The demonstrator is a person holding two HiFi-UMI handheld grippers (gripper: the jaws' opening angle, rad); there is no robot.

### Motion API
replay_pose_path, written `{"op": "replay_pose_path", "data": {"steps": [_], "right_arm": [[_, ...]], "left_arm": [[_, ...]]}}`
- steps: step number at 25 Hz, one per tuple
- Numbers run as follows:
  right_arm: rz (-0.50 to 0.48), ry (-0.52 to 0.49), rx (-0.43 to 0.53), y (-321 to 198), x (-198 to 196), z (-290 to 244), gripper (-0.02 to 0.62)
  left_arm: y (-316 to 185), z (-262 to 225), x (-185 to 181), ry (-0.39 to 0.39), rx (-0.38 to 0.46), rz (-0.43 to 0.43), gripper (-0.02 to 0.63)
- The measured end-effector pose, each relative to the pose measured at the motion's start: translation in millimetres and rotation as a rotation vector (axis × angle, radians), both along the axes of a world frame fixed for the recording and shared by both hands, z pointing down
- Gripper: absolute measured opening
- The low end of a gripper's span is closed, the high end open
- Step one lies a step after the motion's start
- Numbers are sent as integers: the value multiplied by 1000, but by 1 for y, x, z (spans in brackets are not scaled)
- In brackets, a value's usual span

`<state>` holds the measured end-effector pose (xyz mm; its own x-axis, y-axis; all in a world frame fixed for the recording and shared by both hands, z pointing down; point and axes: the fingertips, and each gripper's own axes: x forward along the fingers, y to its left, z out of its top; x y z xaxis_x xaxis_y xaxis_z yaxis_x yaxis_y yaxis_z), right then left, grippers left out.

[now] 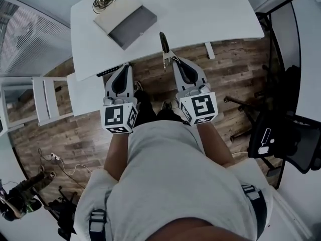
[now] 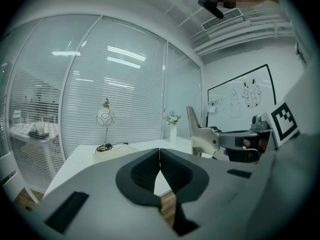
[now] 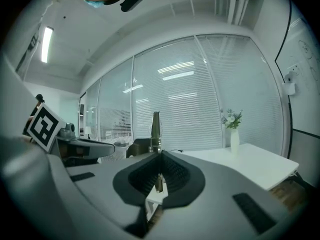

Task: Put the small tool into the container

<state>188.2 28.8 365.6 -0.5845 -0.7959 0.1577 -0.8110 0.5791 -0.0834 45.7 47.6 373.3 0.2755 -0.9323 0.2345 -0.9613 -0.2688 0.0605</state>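
Note:
The small tool, with a dark handle and a metal shank, sticks up out of my right gripper, whose jaws are shut on it at the near edge of the white table. In the right gripper view the tool rises straight from the closed pads of that gripper. The container, a shallow beige box with a grey inside, lies on the table, left of and beyond the tool. My left gripper is shut on nothing, its tips at the table edge below the container.
A coiled cable lies by the container's far corner. A white chair stands at the left and a black office chair at the right on the wood floor. A vase of flowers stands on the table's far side.

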Motion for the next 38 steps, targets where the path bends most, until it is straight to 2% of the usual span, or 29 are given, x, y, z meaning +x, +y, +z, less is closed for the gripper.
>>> {"op": "replay_pose_path", "data": {"steps": [9,16,27,34,38], "right_arm": [[17,32,-25,-45,-42,8,28],[25,104,-60,-77,-78,18,28],[-9,422,-76,-113,-125,48,28],[-52,581,-74,-124,-149,61,28],[-63,630,-90,-132,-158,71,28]], "left_arm": [[-50,18,-39,24,-32,29,25],[-87,34,-70,48,-70,60,25],[-128,71,-94,97,-138,130,25],[-144,85,-110,86,-161,177,23],[-153,94,-121,94,-177,179,25]]}}
